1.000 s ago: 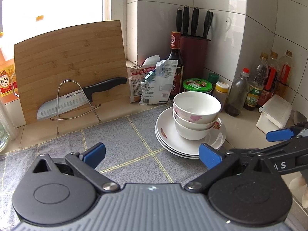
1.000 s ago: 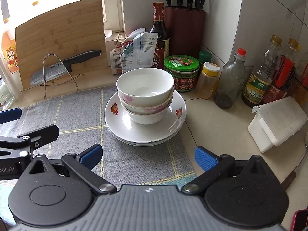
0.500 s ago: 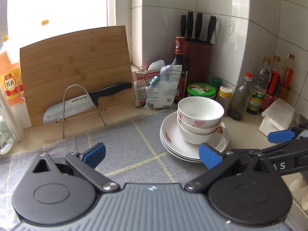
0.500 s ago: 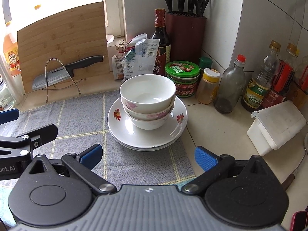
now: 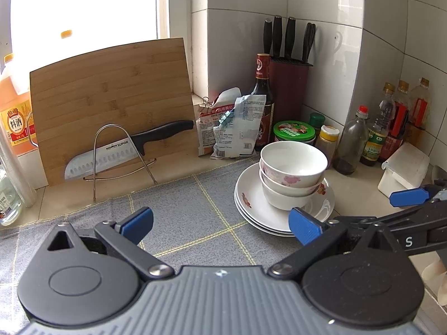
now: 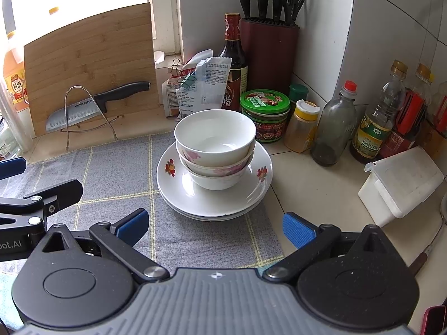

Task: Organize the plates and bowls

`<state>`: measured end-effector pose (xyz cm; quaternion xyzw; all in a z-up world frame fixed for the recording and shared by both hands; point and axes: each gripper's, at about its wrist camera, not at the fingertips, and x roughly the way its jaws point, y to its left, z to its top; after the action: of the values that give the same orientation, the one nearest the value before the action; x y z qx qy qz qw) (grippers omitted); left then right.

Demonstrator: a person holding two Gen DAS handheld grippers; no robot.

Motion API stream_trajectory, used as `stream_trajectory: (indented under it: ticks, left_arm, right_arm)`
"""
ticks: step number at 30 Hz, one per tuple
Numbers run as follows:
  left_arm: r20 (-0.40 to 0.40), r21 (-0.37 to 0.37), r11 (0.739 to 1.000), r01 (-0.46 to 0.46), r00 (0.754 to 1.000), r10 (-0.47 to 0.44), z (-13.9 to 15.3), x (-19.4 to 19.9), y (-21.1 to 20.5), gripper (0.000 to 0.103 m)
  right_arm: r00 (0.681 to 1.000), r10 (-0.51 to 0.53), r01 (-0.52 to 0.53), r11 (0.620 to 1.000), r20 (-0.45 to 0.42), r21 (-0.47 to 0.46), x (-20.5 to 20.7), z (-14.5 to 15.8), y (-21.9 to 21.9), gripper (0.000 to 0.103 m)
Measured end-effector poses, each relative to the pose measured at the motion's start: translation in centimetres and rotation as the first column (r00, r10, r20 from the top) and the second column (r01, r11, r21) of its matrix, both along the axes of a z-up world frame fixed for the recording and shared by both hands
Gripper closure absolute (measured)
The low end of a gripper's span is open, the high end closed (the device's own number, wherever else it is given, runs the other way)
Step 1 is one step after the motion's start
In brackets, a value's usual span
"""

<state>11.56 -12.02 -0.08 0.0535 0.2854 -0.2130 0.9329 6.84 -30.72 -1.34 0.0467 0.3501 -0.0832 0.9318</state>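
Observation:
Three white flowered bowls (image 6: 215,142) are nested on a stack of white flowered plates (image 6: 251,192) at the right edge of a grey checked cloth (image 6: 117,176). The bowls (image 5: 293,164) and plates (image 5: 251,203) also show in the left wrist view. My right gripper (image 6: 213,227) is open and empty, just in front of the plates. My left gripper (image 5: 220,223) is open and empty over the cloth (image 5: 181,209), left of the stack. Each gripper shows at the edge of the other's view.
A bamboo cutting board (image 5: 111,97) and a knife on a wire stand (image 5: 123,150) stand at the back left. Packets (image 6: 195,83), a sauce bottle (image 6: 233,61), a knife block (image 6: 268,53), a green-lidded jar (image 6: 264,114), bottles (image 6: 332,128) and a white box (image 6: 402,181) crowd the back and right.
Both grippers have drawn back and risen a little from the stack, so the dishes look smaller and farther. The jaws stay open. The dishes have not moved.

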Motion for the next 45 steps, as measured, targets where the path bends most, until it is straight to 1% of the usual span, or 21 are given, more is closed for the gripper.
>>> stream_trajectory:
  ticks: [45]
  left_arm:
    - [-0.008,0.008,1.0,-0.003,1.0,0.003,0.0,0.31,-0.65,0.001]
  right_arm:
    - [1.0,-0.017,0.016,1.0,-0.022,-0.019,0.46,0.01,-0.63,0.0]
